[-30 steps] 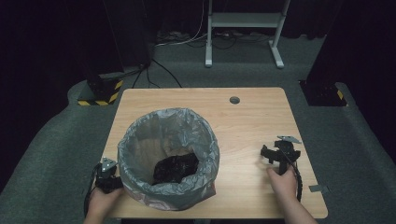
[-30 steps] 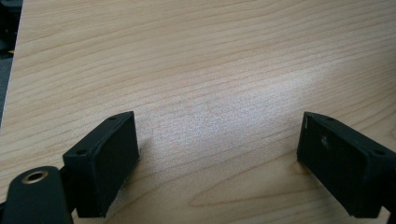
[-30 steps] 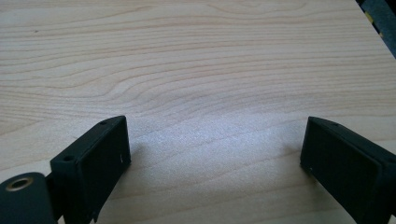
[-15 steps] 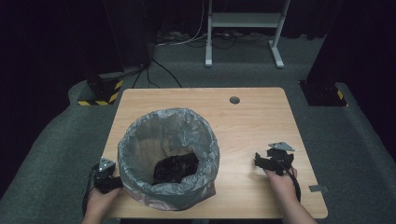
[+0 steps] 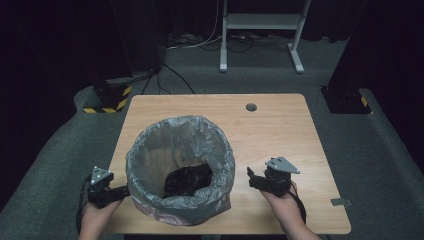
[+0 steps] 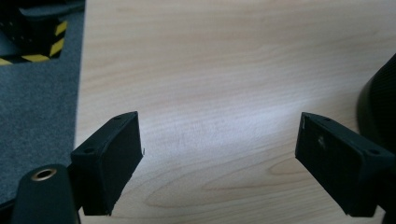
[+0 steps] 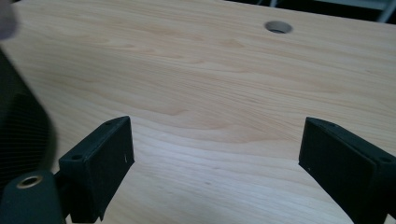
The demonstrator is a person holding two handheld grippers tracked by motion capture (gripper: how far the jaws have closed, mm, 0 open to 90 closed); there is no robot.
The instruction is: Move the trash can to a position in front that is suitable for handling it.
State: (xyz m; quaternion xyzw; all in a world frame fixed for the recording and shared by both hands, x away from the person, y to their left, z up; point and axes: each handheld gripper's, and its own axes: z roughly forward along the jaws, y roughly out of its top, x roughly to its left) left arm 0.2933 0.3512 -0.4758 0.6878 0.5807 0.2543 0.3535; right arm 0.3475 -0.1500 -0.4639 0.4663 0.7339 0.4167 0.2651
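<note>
High view: black bag inside bin. Left gripper and right gripper flank bin, jaws spread, empty. Far table bare.

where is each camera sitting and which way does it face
High view: above the person's side, looking forward and down on the table; lined bin, both hands, left gripper, right gripper.
Left gripper view: rides the left gripper, facing bare tabletop; open jaws, bin's dark wall at right.
Right gripper view: rides the right gripper, facing the far edge; open jaws.
Shared: high and right gripper views both show the cable hole.
</note>
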